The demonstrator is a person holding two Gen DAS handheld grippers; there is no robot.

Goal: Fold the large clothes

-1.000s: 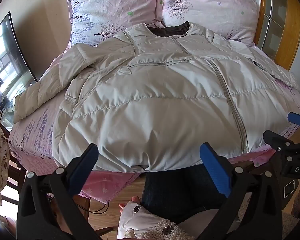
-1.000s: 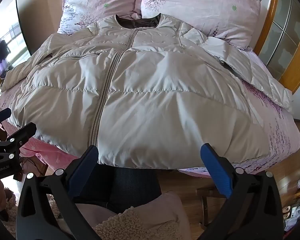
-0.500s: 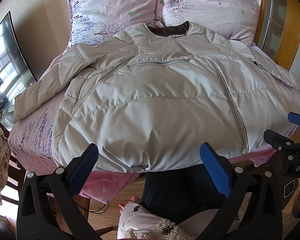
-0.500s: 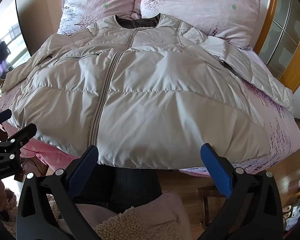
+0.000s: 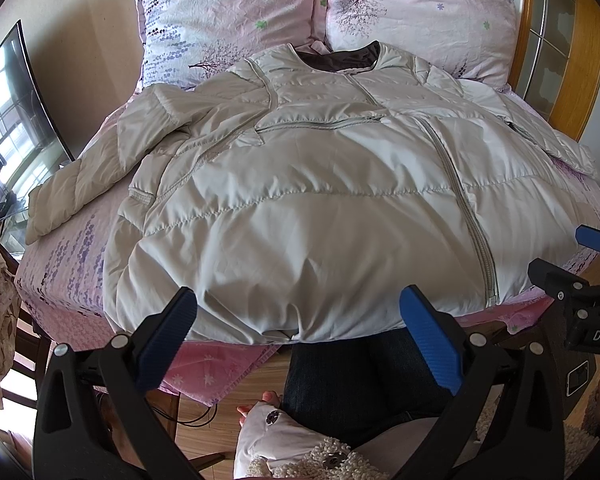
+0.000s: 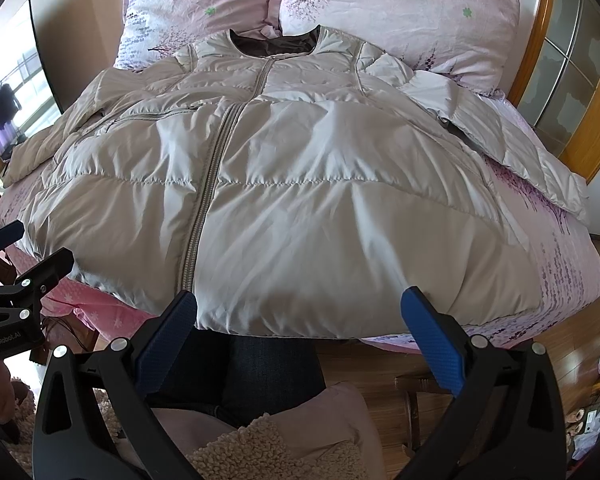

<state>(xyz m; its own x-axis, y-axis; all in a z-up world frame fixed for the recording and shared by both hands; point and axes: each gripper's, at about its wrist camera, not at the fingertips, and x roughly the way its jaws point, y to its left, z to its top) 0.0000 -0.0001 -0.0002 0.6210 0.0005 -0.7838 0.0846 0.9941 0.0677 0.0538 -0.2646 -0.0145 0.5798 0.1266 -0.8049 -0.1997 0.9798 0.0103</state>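
Note:
A pale beige padded jacket (image 5: 300, 200) (image 6: 300, 200) lies front-up and zipped on the bed, collar towards the pillows, hem at the near edge. Its left sleeve (image 5: 84, 176) trails off to the left; the right sleeve (image 6: 500, 136) lies out to the right. My left gripper (image 5: 298, 332) hovers open just short of the hem, left of the zip, holding nothing. My right gripper (image 6: 298, 332) is open too, in front of the hem right of the zip. Each gripper also shows at the other view's edge.
Two pink patterned pillows (image 5: 228, 20) (image 6: 400, 12) lean at the head of the bed. A wooden-framed glass door (image 6: 572, 80) stands at the right, a dark screen (image 5: 16, 120) at the left. The pink sheet (image 5: 72, 264) hangs over the near edge; a person's dark-trousered legs (image 5: 360, 376) are below.
Almost nothing has changed; both grippers stay open before the hem, and the right view has edged very slightly closer to the jacket.

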